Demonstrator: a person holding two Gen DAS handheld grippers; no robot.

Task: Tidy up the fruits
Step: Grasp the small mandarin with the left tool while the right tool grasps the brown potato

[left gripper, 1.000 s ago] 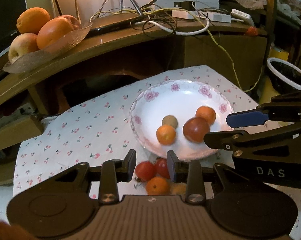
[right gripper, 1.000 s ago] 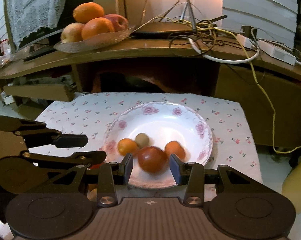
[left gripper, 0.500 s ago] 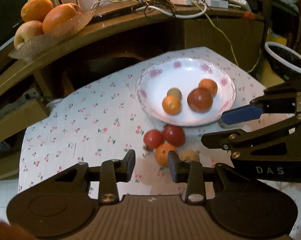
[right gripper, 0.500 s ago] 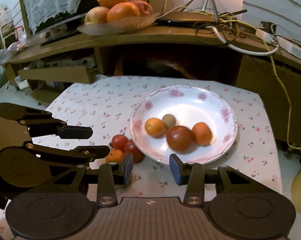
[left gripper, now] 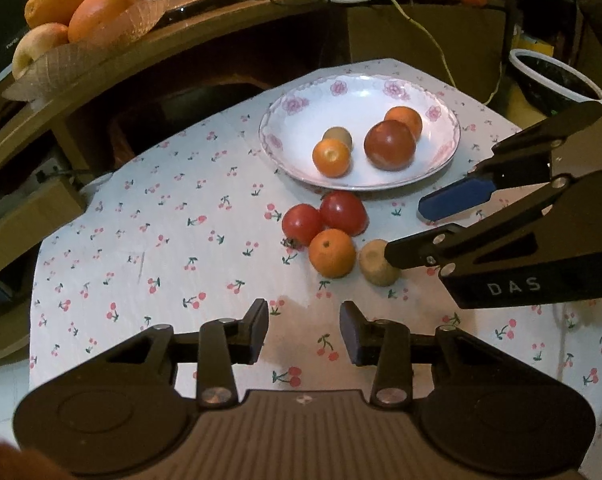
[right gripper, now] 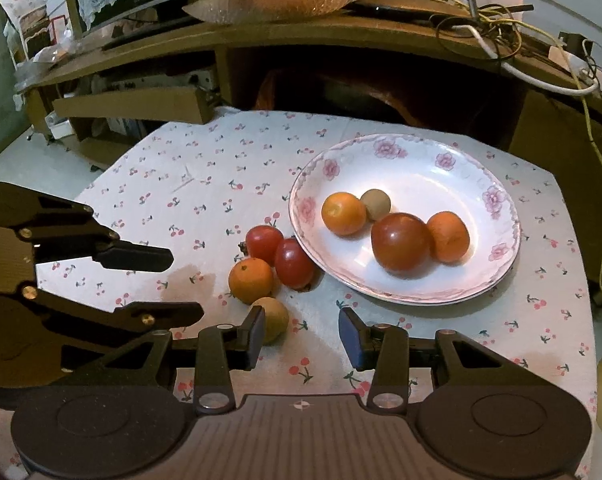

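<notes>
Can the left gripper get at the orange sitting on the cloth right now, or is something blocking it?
Probably yes. The left gripper is open and empty, and bare tablecloth lies between it and the orange. Two tomatoes and a brown fruit crowd it closely.

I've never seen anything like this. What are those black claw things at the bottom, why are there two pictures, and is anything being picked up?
No robot here: a person holds a black two-finger gripper in each hand, each with a camera looking along its fingers. One picture is from the left gripper, the other from the right gripper; each also sees the other from the side. Both are open and hold nothing.

On the cherry-print tablecloth stands a white flowered plate holding a dark red tomato, two small oranges and a small brown fruit. Beside the plate lie two red tomatoes, a small orange and a brown fruit. The wooden shelf behind carries a glass dish of bigger fruit.
</notes>
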